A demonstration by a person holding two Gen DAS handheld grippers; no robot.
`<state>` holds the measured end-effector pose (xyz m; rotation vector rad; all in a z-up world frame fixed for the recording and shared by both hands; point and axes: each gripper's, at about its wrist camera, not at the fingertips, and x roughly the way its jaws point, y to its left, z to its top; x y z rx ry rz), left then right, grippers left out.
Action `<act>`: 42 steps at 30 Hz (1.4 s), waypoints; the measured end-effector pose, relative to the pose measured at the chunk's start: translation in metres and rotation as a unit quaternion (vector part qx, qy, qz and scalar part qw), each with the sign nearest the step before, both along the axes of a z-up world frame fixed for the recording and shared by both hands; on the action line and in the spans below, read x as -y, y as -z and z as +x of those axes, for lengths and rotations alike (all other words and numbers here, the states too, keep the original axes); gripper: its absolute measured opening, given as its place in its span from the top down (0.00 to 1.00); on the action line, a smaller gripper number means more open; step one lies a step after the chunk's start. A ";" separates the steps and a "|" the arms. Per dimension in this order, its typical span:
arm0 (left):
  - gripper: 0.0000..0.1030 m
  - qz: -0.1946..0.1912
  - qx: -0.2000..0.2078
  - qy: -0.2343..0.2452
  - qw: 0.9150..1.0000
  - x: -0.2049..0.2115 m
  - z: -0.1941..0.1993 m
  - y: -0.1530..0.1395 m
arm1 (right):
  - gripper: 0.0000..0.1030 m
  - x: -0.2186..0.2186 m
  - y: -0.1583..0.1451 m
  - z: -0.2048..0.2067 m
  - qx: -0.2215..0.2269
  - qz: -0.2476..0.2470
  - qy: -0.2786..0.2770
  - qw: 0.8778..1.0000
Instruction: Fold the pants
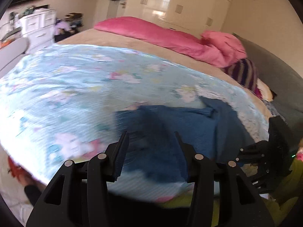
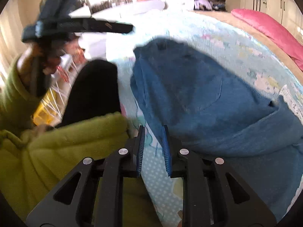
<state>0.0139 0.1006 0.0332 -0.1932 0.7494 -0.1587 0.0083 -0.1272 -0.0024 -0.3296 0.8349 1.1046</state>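
Blue pants [image 1: 170, 124] lie in a folded heap on a light blue patterned blanket [image 1: 66, 87] near the bed's front edge. They fill the right of the right wrist view [image 2: 208, 98]. My left gripper [image 1: 151, 134] is open and empty, hovering just above the pants. It also shows from the side in the right wrist view [image 2: 113, 26], raised over the bed edge. My right gripper [image 2: 153, 128] is open and empty, with its jaws a narrow gap apart, at the pants' near left edge. It shows at the right edge of the left wrist view [image 1: 244, 155].
A pink duvet [image 1: 161, 36] and a striped cloth [image 1: 244, 73] lie at the bed's far side. A grey headboard [image 1: 274, 79] runs along the right. A white dresser [image 1: 37, 28] stands far left. The person's green sleeve [image 2: 56, 151] and black-clad leg [image 2: 94, 87] are close by the bed edge.
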 end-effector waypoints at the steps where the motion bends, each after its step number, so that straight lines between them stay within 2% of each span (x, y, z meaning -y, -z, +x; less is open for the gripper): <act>1: 0.56 0.001 -0.009 0.006 1.000 0.006 0.007 0.004 | 0.85 0.003 -0.006 0.002 0.007 0.011 0.007 1.000; 2: 0.56 0.005 -0.019 0.010 1.000 0.012 0.013 0.010 | 0.83 0.005 -0.012 0.007 0.017 0.019 0.020 0.999; 3: 0.56 0.028 -0.038 0.010 0.999 0.019 0.021 0.021 | 0.80 0.006 -0.013 0.013 0.019 0.021 0.035 0.999; 6: 0.57 0.087 -0.063 0.006 0.994 0.030 0.022 0.044 | 0.74 0.001 -0.003 0.028 -0.005 0.012 0.062 0.998; 10: 0.56 0.096 -0.061 0.008 0.993 0.030 0.013 0.050 | 0.70 -0.010 0.028 0.035 -0.042 -0.043 0.068 0.996; 14: 0.56 0.084 -0.054 0.008 0.995 0.028 0.012 0.053 | 0.66 -0.005 0.032 0.038 -0.064 -0.031 0.078 0.994; 15: 0.56 0.081 -0.052 0.006 0.995 0.027 0.011 0.052 | 0.62 -0.002 0.029 0.038 -0.062 -0.027 0.083 0.994; 18: 0.50 0.046 -0.025 -0.007 0.999 0.023 0.005 0.039 | 0.53 0.012 0.012 0.036 -0.041 -0.007 0.096 0.995; 21: 0.49 0.052 0.004 -0.018 0.998 0.025 -0.002 0.023 | 0.44 0.029 -0.004 0.041 -0.023 0.011 0.121 0.992; 22: 0.40 0.051 0.008 -0.020 0.998 0.025 -0.004 0.019 | 0.42 0.034 -0.007 0.043 -0.020 0.013 0.127 0.992; 23: 0.36 0.048 0.012 -0.023 0.998 0.025 -0.006 0.015 | 0.41 0.038 -0.012 0.046 -0.012 0.015 0.138 0.990; 29: 0.37 0.041 0.018 -0.018 0.999 0.034 -0.011 0.003 | 0.26 0.070 -0.029 0.059 0.029 0.018 0.199 0.979; 34: 0.37 0.032 0.016 0.012 0.999 0.052 -0.009 -0.002 | 0.20 0.094 -0.038 0.083 0.044 0.015 0.252 0.967; 37: 0.37 0.026 0.004 0.040 0.999 0.071 -0.002 0.003 | 0.17 0.098 -0.038 0.101 0.053 -0.005 0.276 0.960; 42: 0.37 -0.003 -0.031 0.097 0.995 0.110 0.015 0.020 | 0.17 0.097 -0.034 0.145 0.038 -0.028 0.299 0.953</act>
